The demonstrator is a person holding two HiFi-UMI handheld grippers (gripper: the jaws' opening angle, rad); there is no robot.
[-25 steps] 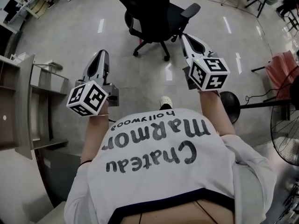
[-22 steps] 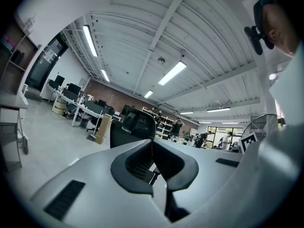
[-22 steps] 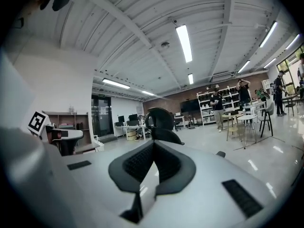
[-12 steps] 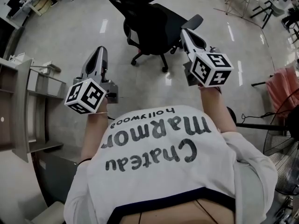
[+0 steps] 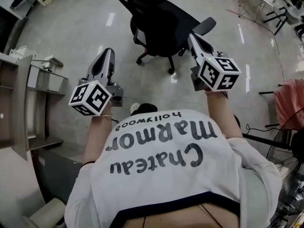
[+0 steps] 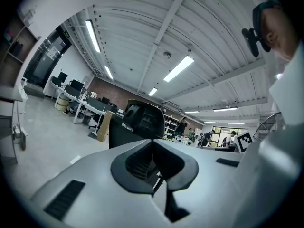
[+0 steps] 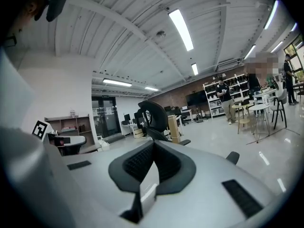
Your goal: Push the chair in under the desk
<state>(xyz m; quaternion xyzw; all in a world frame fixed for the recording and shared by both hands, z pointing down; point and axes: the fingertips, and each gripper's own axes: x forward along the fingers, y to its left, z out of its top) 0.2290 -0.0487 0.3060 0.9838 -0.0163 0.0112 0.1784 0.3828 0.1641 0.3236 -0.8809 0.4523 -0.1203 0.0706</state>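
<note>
A black office chair on castors stands on the grey floor at the top centre of the head view, its back toward the top. My left gripper is shut and empty, short of the chair and to its left. My right gripper is also shut and empty; its tip is close beside the chair's right armrest, and I cannot tell whether they touch. The left gripper view shows the chair's back just beyond my shut left gripper. In the right gripper view the headrest rises past my shut right gripper.
A grey desk with shelves stands along the left edge. A standing fan and a red cloth are at the right. A person stands by shelves far off, near tables and stools.
The person has stepped toward the chair, which now sits closer in the head view. Both grippers moved forward with them, still shut.
</note>
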